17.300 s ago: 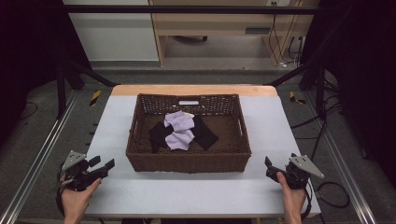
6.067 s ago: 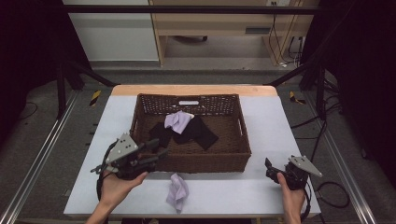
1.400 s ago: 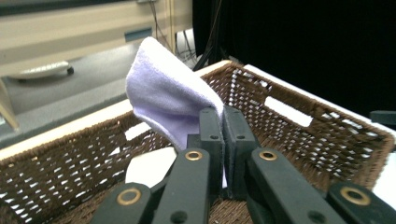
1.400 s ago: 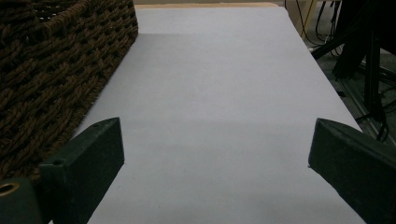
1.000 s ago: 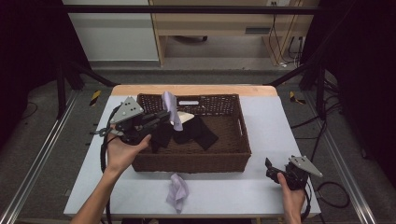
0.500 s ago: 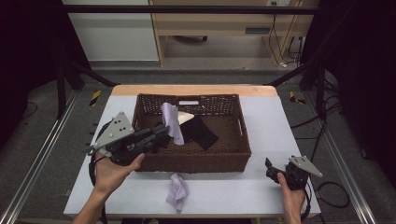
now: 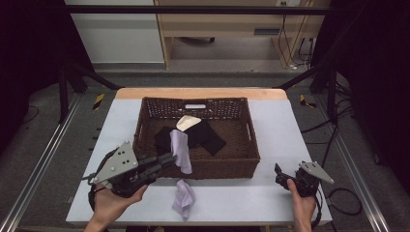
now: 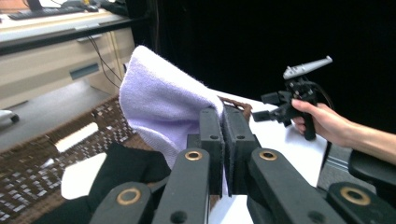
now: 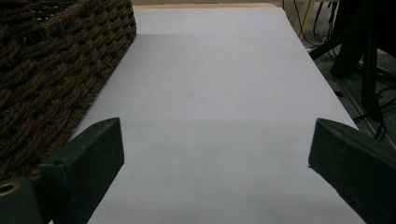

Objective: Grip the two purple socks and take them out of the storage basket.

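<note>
My left gripper (image 7: 172, 157) is shut on a lilac cloth (image 7: 180, 151), which hangs over the front rim of the brown wicker basket (image 7: 241, 164). In the left gripper view the jaws (image 8: 223, 140) pinch the lilac cloth (image 8: 159, 102) at its edge, and it bulges up to the left. A second lilac cloth (image 7: 183, 199) lies crumpled on the white table (image 7: 241, 198) in front of the basket. Black cloths (image 7: 205, 136) and a cream piece (image 7: 187, 123) lie inside the basket. My right gripper (image 7: 280, 176) rests open at the table's near right, with nothing between its jaws (image 9: 215, 154).
The basket's woven wall (image 9: 46, 70) stands just left of my right gripper, with bare white table (image 9: 210, 84) ahead of it. The other hand and its gripper (image 8: 294, 93) show beyond the cloth. Metal rails (image 7: 43, 159) flank the table; a wooden cabinet (image 7: 217, 24) stands behind.
My left gripper has carried the lilac cloth from over the basket's back left toward the person, down to the basket's front rim. The right gripper has stayed still.
</note>
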Demonstrator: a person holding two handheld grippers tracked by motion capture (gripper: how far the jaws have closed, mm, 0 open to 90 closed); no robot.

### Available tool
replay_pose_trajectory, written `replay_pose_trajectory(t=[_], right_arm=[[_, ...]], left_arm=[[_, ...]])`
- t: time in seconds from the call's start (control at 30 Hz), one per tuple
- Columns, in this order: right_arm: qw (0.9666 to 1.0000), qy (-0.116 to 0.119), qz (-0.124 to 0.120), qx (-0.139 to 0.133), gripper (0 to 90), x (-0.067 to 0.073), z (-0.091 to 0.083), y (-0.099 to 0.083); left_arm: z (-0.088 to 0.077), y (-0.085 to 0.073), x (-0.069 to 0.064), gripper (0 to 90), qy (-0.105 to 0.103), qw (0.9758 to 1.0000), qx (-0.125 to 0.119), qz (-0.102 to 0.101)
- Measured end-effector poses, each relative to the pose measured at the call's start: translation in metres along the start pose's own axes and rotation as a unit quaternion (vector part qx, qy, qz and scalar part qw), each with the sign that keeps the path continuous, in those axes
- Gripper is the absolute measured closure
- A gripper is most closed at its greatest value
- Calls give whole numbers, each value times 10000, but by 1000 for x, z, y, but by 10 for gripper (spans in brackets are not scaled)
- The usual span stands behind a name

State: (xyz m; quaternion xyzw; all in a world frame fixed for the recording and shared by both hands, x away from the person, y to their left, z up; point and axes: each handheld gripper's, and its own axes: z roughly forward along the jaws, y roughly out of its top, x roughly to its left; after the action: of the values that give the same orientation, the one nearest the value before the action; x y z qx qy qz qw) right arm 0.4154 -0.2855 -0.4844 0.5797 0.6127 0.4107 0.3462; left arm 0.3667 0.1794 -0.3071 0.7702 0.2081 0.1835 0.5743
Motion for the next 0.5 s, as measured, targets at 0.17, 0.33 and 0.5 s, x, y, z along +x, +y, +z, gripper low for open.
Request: replay_pose_trajectory(t=[0.17,0.33,0.5], right_arm=[[10000,-17,22,-1,39,0,-1,0],[10000,-15,20,-7,40,0,-1,0],[10000,-18,24,-2,40,0,-1,0]], left_arm=[[7,-12,-6,870,-75,9997,212,-10],[18,-33,-12,870,-209,9984,512,-115],[31,-53,-19,869,-362,9958,824,-176]])
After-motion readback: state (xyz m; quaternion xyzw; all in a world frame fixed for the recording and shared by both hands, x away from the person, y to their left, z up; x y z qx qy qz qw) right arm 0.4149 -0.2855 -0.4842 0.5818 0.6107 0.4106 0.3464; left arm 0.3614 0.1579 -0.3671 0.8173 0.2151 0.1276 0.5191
